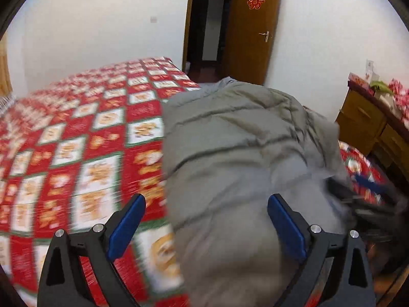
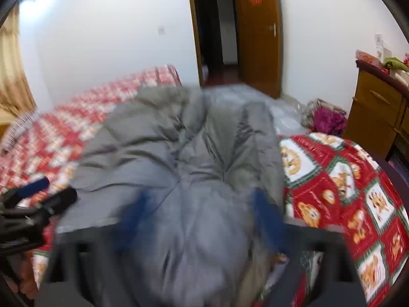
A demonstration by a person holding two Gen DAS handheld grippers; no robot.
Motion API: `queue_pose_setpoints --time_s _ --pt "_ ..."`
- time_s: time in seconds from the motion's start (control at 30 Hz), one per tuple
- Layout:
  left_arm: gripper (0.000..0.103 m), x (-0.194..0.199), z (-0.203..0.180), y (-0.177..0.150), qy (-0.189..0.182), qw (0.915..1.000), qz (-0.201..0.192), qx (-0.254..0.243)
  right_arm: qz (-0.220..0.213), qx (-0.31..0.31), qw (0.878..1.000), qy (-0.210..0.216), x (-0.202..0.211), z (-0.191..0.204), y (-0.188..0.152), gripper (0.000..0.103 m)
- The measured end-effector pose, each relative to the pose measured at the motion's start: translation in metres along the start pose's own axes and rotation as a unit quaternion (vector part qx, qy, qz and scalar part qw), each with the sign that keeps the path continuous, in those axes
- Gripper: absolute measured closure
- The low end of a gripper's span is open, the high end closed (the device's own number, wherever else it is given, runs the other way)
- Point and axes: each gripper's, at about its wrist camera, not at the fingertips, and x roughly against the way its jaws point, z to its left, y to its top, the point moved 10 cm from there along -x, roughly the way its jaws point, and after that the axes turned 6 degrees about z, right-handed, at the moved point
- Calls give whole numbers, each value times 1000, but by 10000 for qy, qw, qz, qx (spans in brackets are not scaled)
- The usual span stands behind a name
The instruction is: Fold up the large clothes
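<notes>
A large grey quilted jacket (image 1: 237, 148) lies on a bed with a red, white and green patterned cover (image 1: 76, 133). My left gripper (image 1: 204, 220) is open, its blue pads (image 1: 125, 227) wide apart, with the jacket's near end bulging between them. In the right wrist view the jacket (image 2: 179, 148) is crumpled and fills the middle. My right gripper (image 2: 202, 220) is blurred by motion; its blue fingers (image 2: 265, 215) stand wide apart around the jacket's near end. The left gripper also shows in the right wrist view (image 2: 43, 194) at the left edge.
A wooden door (image 1: 253, 28) stands open at the back by a dark doorway. A wooden dresser (image 1: 368, 120) with clutter on top stands at the right. A heap of purple cloth (image 2: 327, 120) and clear plastic (image 2: 286, 117) lies beyond the jacket. A curtain (image 2: 12, 71) hangs at the left.
</notes>
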Motion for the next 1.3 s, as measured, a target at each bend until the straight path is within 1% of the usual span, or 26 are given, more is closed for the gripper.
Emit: queue_pose_setpoints --time_s 0.03,0.1,0.17,0.23,0.27,0.33,0.37,0.47,0.57,0.63,0.7,0.77,0.93,1.1,1.17,1.23,1.3 --pt "6 6 1 -6 31 10000 30 -58 -146 -18 9999 -24 18 -2 -3 0" --pt "6 21 6 -20 74 9999 42 -108 -125 -12 9999 -77 35 0 -10 0" --pt "6 33 9 -35 164 9998 118 -26 -63 -85 9999 -21 50 1 -18 0" --pt "6 42 9 -49 95 9997 187 84 -123 -251 9996 80 68 3 -27 0" --pt "6 48 9 -58 32 9997 193 174 -128 -316 9994 94 72 11 -33 0" --pt "6 58 10 -73 41 9991 222 366 -88 -414 9990 107 89 14 -45 0" --pt "6 62 10 -79 41 9987 247 449 -57 -436 9990 64 91 18 -47 0" --pt "6 80 7 -100 -69 9976 186 669 -34 -398 9992 11 98 31 -58 0" --pt "6 98 2 -110 -57 9982 50 591 -118 -294 9994 -110 114 43 -68 0" --pt "6 110 0 -113 62 9988 -24 488 -181 -214 9996 -73 124 52 -73 0" --pt "6 123 -1 -116 139 9990 -110 415 -237 -155 9995 -133 135 59 -78 0" --pt "6 139 0 -117 297 9987 -198 359 -328 -137 9992 -181 146 63 -80 0" --pt "6 176 3 -116 425 9972 -497 369 -737 -120 9965 -363 182 70 -77 0" --pt "6 201 2 -113 948 9926 -764 -29 -1004 -18 9936 -508 205 78 -70 0" --pt "6 208 2 -113 1092 9907 -808 -89 -1099 -12 9928 -467 212 82 -67 0" --pt "6 216 0 -112 1087 9899 -892 -154 -1195 -37 9919 -427 219 84 -65 0" --pt "6 224 0 -111 1024 9900 -965 -114 -1289 -28 9907 -428 225 87 -65 0"
